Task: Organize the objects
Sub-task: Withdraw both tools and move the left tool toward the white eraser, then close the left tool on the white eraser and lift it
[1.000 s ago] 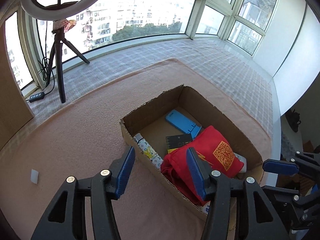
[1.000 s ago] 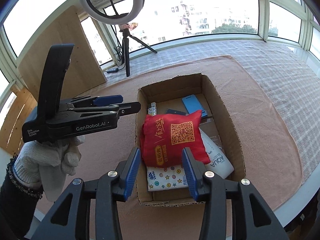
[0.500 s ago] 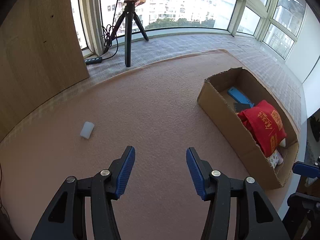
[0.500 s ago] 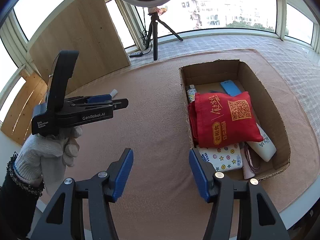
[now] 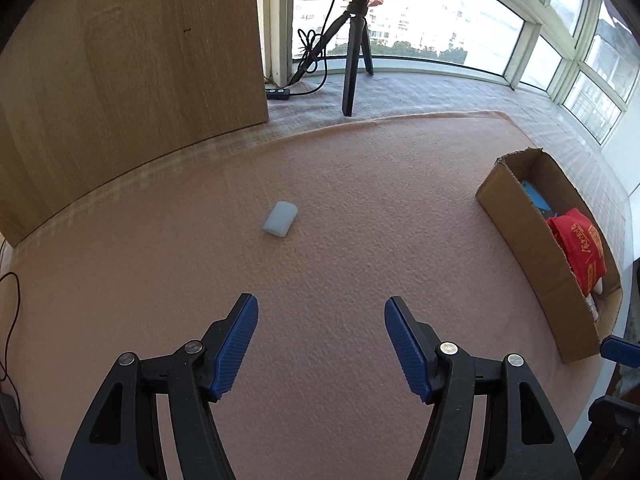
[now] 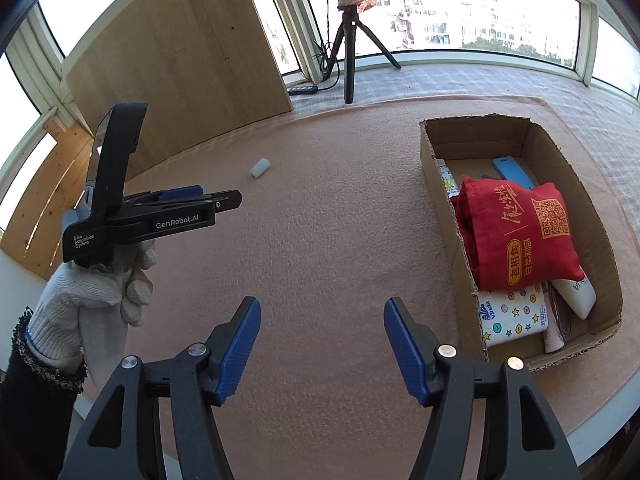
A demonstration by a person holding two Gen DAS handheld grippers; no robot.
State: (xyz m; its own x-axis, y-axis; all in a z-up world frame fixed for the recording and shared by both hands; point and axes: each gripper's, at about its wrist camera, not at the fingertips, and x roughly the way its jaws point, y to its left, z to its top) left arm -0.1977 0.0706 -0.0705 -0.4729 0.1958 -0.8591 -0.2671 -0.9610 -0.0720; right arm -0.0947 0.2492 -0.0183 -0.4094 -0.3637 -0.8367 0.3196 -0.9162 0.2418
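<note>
Left gripper (image 5: 321, 320) wide open over my pink counter (image 5: 360, 184), right gripper (image 6: 322, 322) open too; small white block (image 5: 281, 219) lies alone ahead, cardboard box (image 6: 466, 264) well apart.

Both wrist views angled down over pink mat (image 5: 340, 240), sharing cardboard box (image 6: 444, 216)

A home's glazed balcony room: curved bay windows (image 6: 480, 12) overlooking apartment blocks, pink carpet-like mat (image 6: 320, 240), ring light on black tripod (image 6: 350, 56) at the far side.
</note>
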